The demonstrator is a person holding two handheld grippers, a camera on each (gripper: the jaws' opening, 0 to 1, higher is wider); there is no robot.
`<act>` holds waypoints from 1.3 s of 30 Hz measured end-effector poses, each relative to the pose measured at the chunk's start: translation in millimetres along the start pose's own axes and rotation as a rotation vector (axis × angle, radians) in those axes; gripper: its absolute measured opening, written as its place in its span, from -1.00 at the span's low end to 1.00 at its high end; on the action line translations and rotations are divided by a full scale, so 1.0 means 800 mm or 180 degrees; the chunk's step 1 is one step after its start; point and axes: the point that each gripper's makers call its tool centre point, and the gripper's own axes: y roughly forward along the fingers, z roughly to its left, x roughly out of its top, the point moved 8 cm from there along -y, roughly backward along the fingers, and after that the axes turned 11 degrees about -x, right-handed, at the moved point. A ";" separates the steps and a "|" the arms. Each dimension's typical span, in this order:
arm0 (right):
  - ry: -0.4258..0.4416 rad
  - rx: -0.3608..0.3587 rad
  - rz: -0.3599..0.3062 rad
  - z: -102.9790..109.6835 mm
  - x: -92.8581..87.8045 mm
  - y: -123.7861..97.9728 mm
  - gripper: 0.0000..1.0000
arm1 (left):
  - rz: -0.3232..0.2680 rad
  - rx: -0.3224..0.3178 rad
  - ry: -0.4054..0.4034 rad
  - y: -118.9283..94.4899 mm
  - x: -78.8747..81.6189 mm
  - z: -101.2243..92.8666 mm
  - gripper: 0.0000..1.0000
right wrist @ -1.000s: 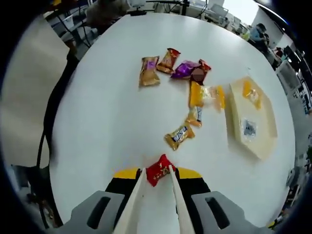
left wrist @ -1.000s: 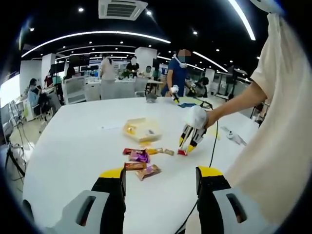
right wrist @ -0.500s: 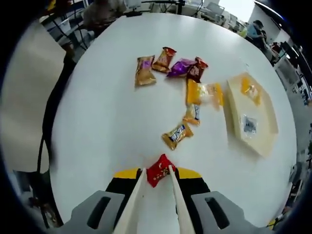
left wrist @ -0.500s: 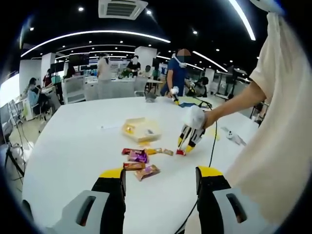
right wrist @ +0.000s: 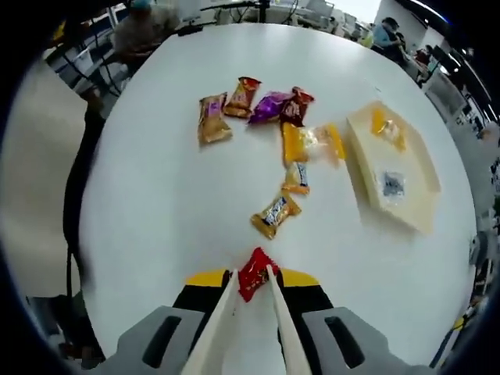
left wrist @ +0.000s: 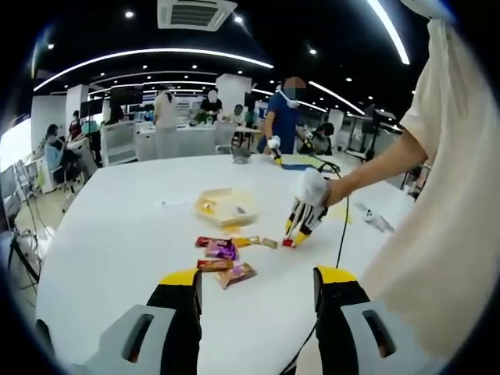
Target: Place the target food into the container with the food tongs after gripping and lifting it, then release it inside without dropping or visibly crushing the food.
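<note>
The right gripper point(right wrist: 251, 283) has lifted higher, tongs point(right wrist: 275, 312) pinching the red candy point(right wrist: 254, 273); tray point(right wrist: 410, 207) at right comes next. Left gripper point(left wrist: 256, 291) stays wide open, empty.

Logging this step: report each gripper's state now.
Left gripper: open, holding nothing.
Right gripper: shut on the tongs, which pinch a red snack packet.

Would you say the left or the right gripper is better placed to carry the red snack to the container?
Right. The right gripper already pinches the red snack in the tongs, with the container ahead. The left gripper hangs back, open.
</note>
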 end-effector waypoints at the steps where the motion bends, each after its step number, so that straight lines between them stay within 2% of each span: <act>1: 0.0025 -0.0004 0.0001 0.000 0.000 0.000 -0.54 | -0.0001 0.0001 0.0001 0.000 0.000 0.000 0.14; 6: 0.0161 -0.0033 -0.0021 0.001 -0.002 -0.003 -0.55 | -0.0012 0.0014 0.0005 -0.001 0.000 0.001 0.14; 16: 0.0215 -0.0077 -0.0078 0.004 0.000 -0.012 -0.55 | -0.0026 0.0007 0.0011 -0.001 0.000 0.001 0.14; 30: 0.0314 -0.0224 -0.0233 -0.011 0.015 -0.035 -0.54 | -0.0065 -0.0053 0.0073 0.004 0.005 0.000 0.16; 39: 0.0405 -0.0395 -0.0374 -0.034 0.032 -0.057 -0.54 | -0.0094 -0.0080 0.0100 0.005 0.008 0.001 0.16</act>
